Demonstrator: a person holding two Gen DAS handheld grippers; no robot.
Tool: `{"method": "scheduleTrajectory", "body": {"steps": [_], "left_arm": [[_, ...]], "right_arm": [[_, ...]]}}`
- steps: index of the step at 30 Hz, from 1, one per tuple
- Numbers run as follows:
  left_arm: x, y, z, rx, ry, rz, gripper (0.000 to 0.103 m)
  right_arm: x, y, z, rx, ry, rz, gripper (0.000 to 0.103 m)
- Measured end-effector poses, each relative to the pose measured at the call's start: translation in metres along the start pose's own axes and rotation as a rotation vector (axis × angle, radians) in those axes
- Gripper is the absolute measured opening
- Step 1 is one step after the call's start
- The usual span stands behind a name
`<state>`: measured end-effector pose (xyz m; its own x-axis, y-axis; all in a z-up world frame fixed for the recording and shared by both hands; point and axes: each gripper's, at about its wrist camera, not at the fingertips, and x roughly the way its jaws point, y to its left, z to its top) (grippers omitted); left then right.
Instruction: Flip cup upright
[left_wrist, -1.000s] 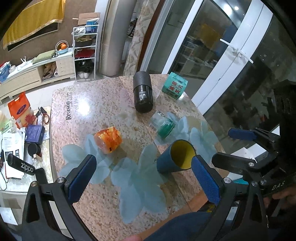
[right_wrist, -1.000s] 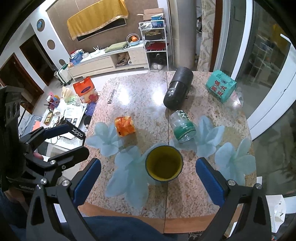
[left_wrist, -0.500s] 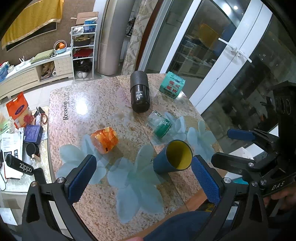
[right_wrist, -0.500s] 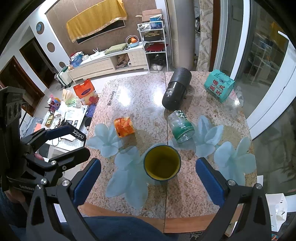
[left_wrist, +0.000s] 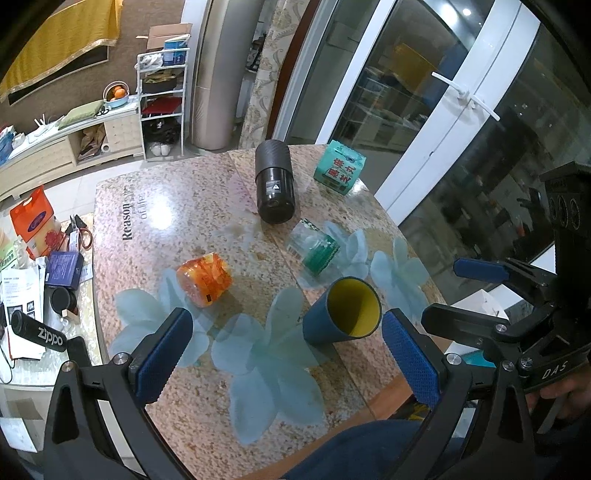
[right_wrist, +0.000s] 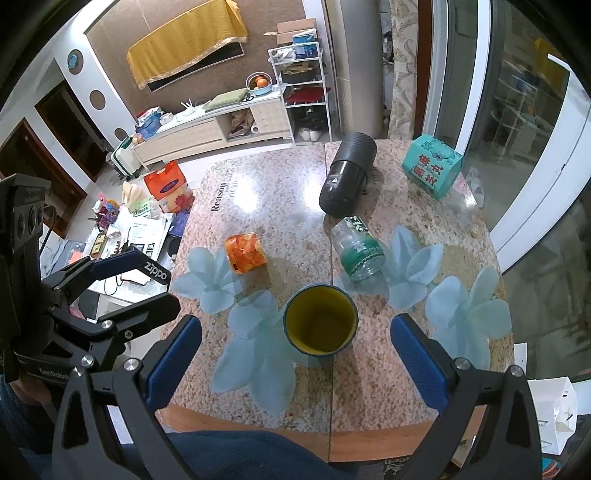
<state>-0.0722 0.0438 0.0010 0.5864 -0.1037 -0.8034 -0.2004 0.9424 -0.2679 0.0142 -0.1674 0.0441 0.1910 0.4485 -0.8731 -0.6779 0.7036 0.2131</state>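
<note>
A dark blue cup with a yellow inside (right_wrist: 320, 325) stands upright on the stone table near its front edge; it also shows in the left wrist view (left_wrist: 341, 312). My right gripper (right_wrist: 295, 356) is open and empty, held above and in front of the cup, its blue pads apart on either side. My left gripper (left_wrist: 288, 354) is open and empty, above the table's front edge, left of the cup. Each gripper shows in the other's view, the right one at the right (left_wrist: 476, 295) and the left one at the left (right_wrist: 136, 280).
On the granite table (right_wrist: 291, 206) lie an orange jar (right_wrist: 245, 252), a clear bottle with a green label (right_wrist: 358, 249), a black cylinder (right_wrist: 347, 179) and a teal box (right_wrist: 432, 171). Glass doors stand to the right. A cluttered side table (left_wrist: 29, 295) is at the left.
Both grippers have drawn back and up a little from the table, so the cup and the other objects look smaller and farther. The cup has stayed upright in place.
</note>
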Motion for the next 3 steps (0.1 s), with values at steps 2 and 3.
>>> {"method": "scheduleTrajectory", "body": {"steps": [2, 3], "left_arm": [[-0.0005, -0.0008, 0.0002, 0.002, -0.004, -0.001, 0.103], [0.0005, -0.0008, 0.0002, 0.006, -0.003, -0.002, 0.103]], "right_arm": [[-0.0002, 0.0002, -0.0002, 0.002, 0.000, 0.004, 0.103], [-0.0001, -0.0004, -0.0005, 0.004, 0.000, 0.004, 0.103]]}}
